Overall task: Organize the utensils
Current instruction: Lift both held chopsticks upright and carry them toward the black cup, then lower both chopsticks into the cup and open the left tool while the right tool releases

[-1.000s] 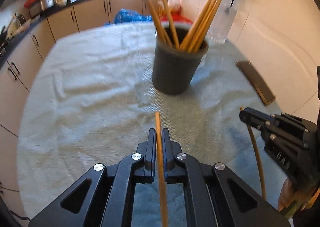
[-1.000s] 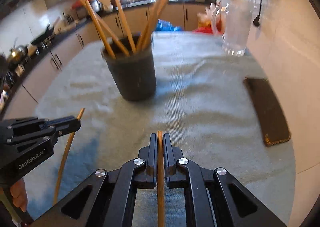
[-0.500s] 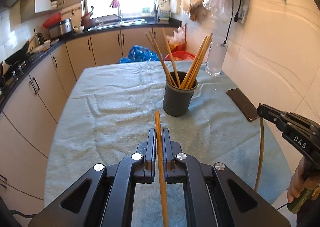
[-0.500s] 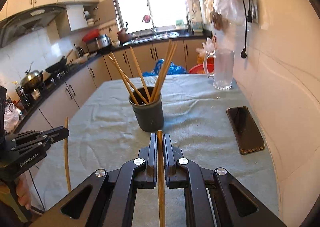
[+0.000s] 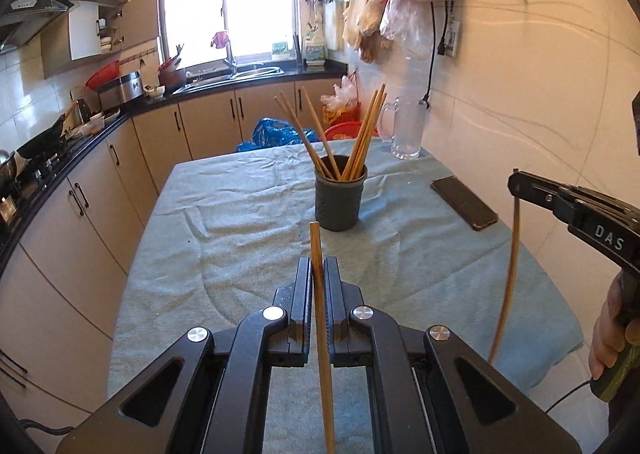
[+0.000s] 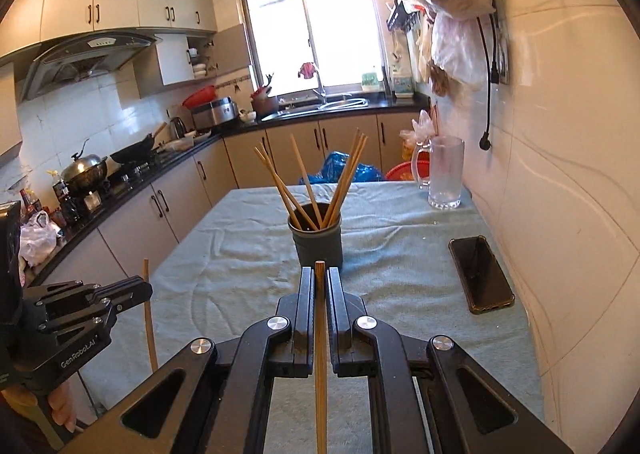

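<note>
Pinching one chopstick (image 5: 320,294) each, both fingers | holder (image 5: 340,200) mid-table | cloth (image 5: 240,238) around it bare

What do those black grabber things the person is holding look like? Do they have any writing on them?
Both are black, with flat straight fingers, angular arms with triangle-shaped holes, and round silver bolts. The left gripper has "GenRobot.AI" in white on its side. The right gripper shows white letters "DAS" and has a greenish handle with a thin black cable hanging below it.
</note>
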Available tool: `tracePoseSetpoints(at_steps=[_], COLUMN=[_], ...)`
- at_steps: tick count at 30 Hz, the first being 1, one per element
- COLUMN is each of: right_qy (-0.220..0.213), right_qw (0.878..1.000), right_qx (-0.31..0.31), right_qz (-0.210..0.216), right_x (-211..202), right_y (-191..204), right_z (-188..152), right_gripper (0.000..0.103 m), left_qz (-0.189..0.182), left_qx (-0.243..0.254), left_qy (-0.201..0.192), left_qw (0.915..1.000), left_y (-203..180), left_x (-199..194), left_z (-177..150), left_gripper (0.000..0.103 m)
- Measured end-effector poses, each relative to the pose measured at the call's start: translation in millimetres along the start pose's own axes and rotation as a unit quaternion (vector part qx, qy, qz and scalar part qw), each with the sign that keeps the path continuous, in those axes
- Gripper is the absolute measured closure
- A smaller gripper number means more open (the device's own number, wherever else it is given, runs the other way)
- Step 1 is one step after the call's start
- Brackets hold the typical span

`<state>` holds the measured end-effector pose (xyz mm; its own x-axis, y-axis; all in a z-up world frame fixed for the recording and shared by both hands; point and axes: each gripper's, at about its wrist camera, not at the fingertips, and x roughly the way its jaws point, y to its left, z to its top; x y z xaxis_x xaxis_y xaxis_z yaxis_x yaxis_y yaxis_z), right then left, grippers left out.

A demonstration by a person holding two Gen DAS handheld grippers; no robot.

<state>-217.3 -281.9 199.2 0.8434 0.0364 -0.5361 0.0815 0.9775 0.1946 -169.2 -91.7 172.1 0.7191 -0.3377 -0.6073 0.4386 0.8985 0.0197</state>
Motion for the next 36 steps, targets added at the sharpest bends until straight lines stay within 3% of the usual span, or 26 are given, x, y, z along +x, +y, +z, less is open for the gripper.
tracePoseSetpoints(at_steps=[11,36], right_qy=[-0.016,-0.042], right_qw=[1.0,0.999], right_qx=[-0.004,-0.019], right_qz=[0.012,0.015], right_x=[-13,-7], right_y=[6,12], right_z=[5,50], right_gripper=[0.097,0.097], left_qz=[-0.013,-0.026], left_qx=[-0.003,0.007], left_qy=[-0.023,-0.051], left_qw=[0.9996,0.9984], left_y=[-5,2], left_x=[-28,-30], left_z=[2,69], left_gripper=[0.098,0.098])
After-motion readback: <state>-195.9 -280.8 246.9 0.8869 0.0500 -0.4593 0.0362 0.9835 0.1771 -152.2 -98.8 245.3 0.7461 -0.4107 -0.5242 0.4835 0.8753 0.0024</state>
